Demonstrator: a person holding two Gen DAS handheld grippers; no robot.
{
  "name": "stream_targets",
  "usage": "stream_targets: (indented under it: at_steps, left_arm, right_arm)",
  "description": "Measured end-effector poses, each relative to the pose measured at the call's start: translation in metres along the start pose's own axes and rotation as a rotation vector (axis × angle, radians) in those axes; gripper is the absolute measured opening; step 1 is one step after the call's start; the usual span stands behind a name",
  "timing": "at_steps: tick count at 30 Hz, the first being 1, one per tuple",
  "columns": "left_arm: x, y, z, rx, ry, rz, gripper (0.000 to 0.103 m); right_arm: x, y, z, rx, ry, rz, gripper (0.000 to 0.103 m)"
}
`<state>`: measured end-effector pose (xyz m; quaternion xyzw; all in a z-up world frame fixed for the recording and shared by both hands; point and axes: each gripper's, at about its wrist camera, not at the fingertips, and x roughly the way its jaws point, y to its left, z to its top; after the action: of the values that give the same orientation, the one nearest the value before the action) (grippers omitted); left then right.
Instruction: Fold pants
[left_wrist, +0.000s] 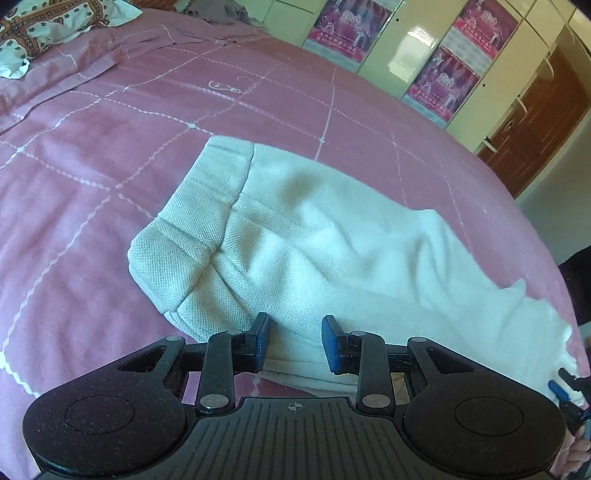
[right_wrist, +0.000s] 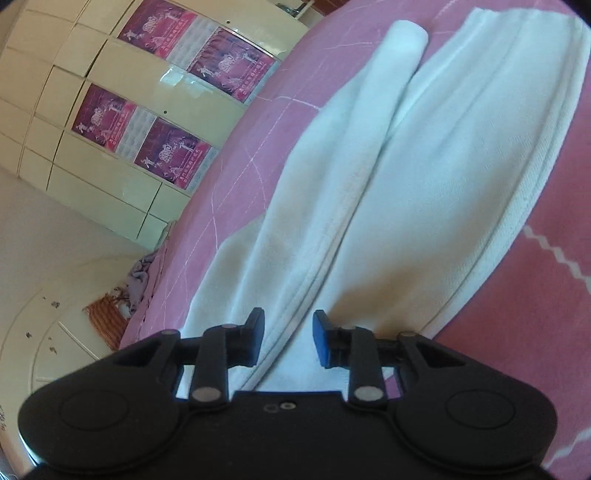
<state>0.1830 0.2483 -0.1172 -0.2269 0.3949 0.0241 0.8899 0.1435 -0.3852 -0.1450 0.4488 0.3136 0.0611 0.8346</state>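
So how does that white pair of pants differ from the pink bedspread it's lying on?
The pants are plain white with a woven, textured knit; the bedspread is pink, crossed by white wavy stitched lines. The pants are far smaller and lie rumpled in overlapping layers with thick seams; the bedspread covers the whole bed and lies mostly flat. Both are soft cloth.

The pink posters (right_wrist: 173, 122) on the cream wardrobe doors (right_wrist: 74, 162) carry large figures that look like "2010". Their smaller print is too blurred to read.
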Motion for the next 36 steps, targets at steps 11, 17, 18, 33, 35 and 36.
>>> stream_targets:
  at_steps: [11,17,18,33,35,36]
  left_arm:
    - [0.000,0.013,0.001,-0.073,0.033,-0.043,0.031]
    - [-0.001,0.012,0.000,-0.073,0.037,-0.049,0.031]
    - [-0.001,0.012,0.000,-0.073,0.037,-0.048,0.031]
    - [0.000,0.016,0.001,-0.108,0.041,-0.065,0.031]
    - [0.001,0.016,0.001,-0.114,0.043,-0.067,0.031]
    - [0.001,0.017,0.001,-0.114,0.044,-0.068,0.031]
  right_arm:
    - [0.045,-0.010,0.030,0.041,-0.015,-0.025,0.004]
    - [-0.027,0.023,0.011,-0.092,-0.143,-0.027,0.004]
    - [-0.035,0.019,0.005,-0.102,-0.143,-0.061,0.004]
    - [-0.029,-0.072,0.072,0.183,-0.075,-0.038,0.025]
    - [-0.026,-0.077,0.069,0.219,-0.085,-0.017,0.025]
    - [-0.024,-0.077,0.068,0.240,-0.090,-0.001,0.026]
